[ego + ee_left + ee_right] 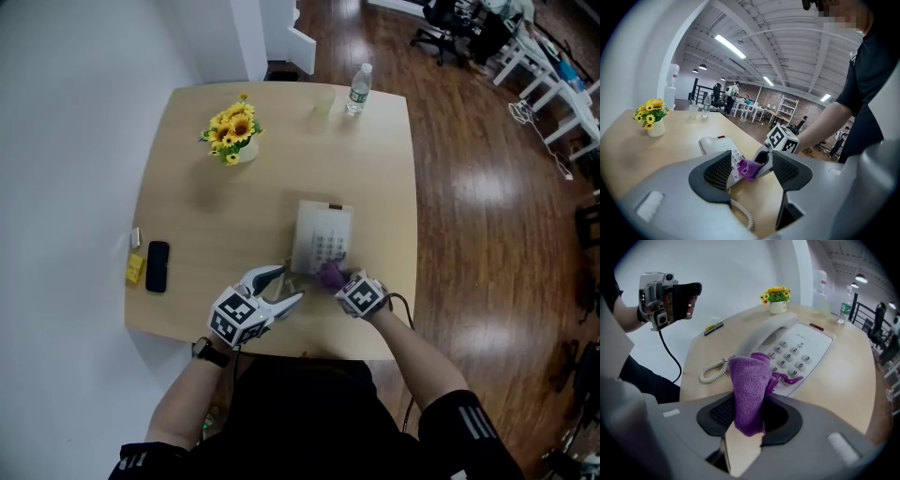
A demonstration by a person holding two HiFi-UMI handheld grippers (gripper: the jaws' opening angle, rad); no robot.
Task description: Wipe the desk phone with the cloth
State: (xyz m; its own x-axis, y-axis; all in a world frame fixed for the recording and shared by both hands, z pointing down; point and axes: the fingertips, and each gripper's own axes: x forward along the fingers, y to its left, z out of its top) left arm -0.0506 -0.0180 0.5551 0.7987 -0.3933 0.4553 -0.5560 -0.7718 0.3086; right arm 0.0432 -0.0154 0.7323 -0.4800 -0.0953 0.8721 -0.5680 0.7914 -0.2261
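Note:
A white desk phone [321, 236] [797, 350] [723, 149] lies near the table's front edge, its coiled cord [712, 371] trailing toward me. My right gripper [339, 277] [749, 414] is shut on a purple cloth [749, 389] [330, 274] [749, 169], which hangs at the phone's near keypad edge. My left gripper [286, 286] [751, 171] is open, held just left of the phone with nothing between its jaws.
A pot of yellow flowers [234, 133] stands at the table's back left. A water bottle [357, 89] and a cup [323, 101] are at the far edge. A black phone [157, 265] and a yellow item [135, 268] lie at the left edge.

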